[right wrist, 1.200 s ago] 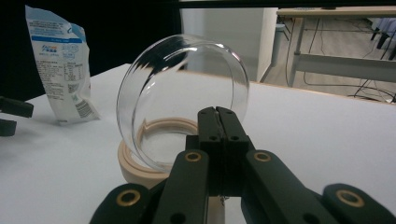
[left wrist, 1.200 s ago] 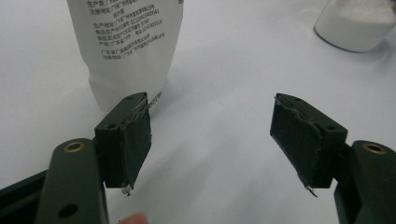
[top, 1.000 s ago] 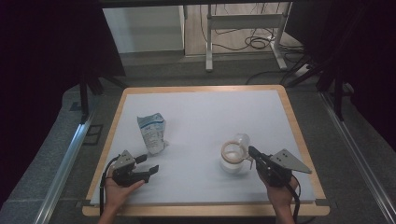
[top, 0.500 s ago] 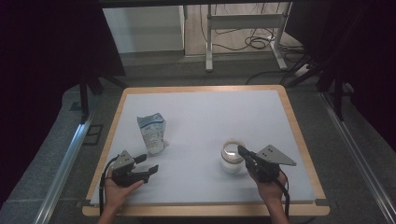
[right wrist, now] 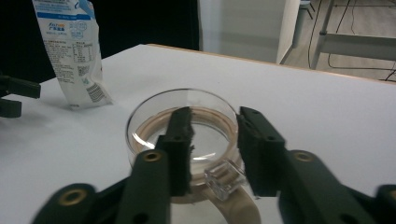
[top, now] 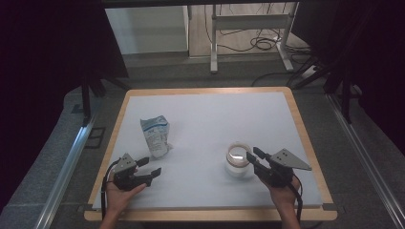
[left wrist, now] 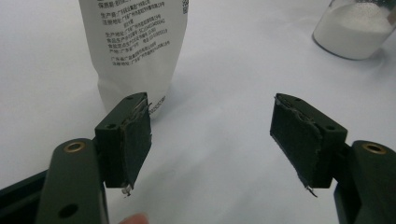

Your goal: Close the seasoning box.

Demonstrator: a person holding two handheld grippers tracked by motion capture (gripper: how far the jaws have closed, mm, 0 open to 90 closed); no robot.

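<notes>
The glass jar [top: 237,159] is standing on the white counter [top: 205,119], toward my right side, with white powder sitting in its bottom, as the left gripper view is showing [left wrist: 357,32]. Its hinged glass lid, ringed by a tan seal, is lying down over the mouth, and the small clear catch at the rim is sitting between the jaws of my right tool [right wrist: 212,149]. I am holding that tool [top: 254,159] right against the jar's near side; its jaws have just been opening and are now standing apart on either side of the catch, not pressing on it. I am judging the jar as set down and closed over, though I cannot tell whether the catch is fastened.

The white-and-blue pouch [top: 156,136] is standing upright well to the left of the jar, looking untouched. My left tool [top: 150,168] is resting low on the counter just in front of that pouch, jaws wide apart and gripping nothing [left wrist: 210,140]. What is left, as I am reading it, is freeing my right tool and dealing with the pouch
</notes>
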